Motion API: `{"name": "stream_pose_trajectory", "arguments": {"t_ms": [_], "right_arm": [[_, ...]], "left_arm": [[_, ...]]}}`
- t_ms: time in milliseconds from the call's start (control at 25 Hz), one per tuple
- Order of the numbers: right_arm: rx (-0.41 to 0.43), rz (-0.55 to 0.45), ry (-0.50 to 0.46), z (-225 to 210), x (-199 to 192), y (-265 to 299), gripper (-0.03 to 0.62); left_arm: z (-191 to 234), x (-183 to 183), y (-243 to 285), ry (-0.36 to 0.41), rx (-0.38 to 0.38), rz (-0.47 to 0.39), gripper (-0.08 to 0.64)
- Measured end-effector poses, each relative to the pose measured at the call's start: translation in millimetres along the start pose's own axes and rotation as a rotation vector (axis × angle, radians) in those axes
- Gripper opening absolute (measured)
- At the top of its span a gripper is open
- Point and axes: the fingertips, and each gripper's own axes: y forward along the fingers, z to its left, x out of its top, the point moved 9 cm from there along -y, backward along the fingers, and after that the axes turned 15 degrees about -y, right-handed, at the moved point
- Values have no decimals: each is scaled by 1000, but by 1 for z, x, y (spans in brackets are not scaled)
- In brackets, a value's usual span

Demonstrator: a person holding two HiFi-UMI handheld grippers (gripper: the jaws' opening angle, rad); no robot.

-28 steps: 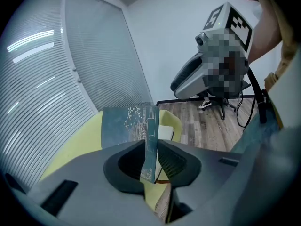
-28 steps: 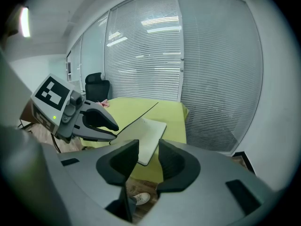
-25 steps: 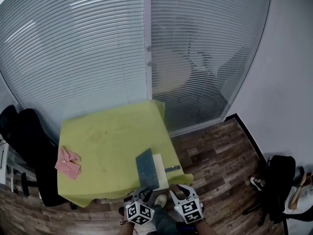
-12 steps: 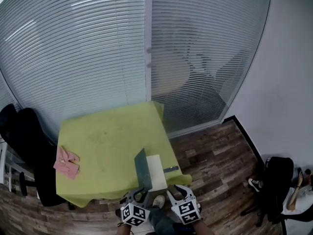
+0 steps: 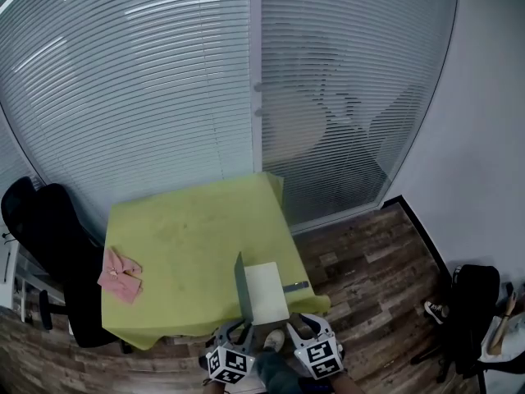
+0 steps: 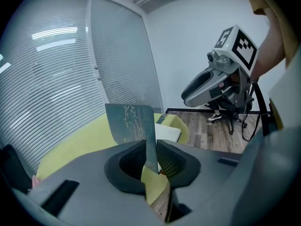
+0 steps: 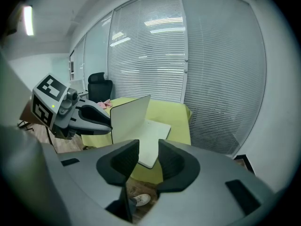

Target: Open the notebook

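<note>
Notebook point(image 5: 267, 295) half open: dark teal cover point(image 6: 129, 121) upright, clamped in my left tongs point(image 6: 151, 158); right tongs point(image 7: 143, 160) apart, empty; next swing cover flat.

Grey left gripper point(image 5: 233, 330) and right gripper point(image 5: 310, 325) carry black-and-white marker cubes point(image 5: 230, 364).

Matt paper notebook point(image 5: 267, 292) on smooth cloth point(image 5: 189, 236).

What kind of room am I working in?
Probably an office or meeting room: glass walls with blinds, a black office chair beside the table, and a wood-look floor.
</note>
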Motion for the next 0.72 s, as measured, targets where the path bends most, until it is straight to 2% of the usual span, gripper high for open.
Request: {"name": "stream_pose_trajectory", "arguments": {"t_ms": [440, 720], "right_arm": [[16, 2, -24, 1, 1, 6, 135], [23, -8, -50, -6, 9, 10, 132]], "left_arm": [[6, -6, -6, -69, 16, -46, 63], [20, -8, -12, -260, -5, -134, 51]]}}
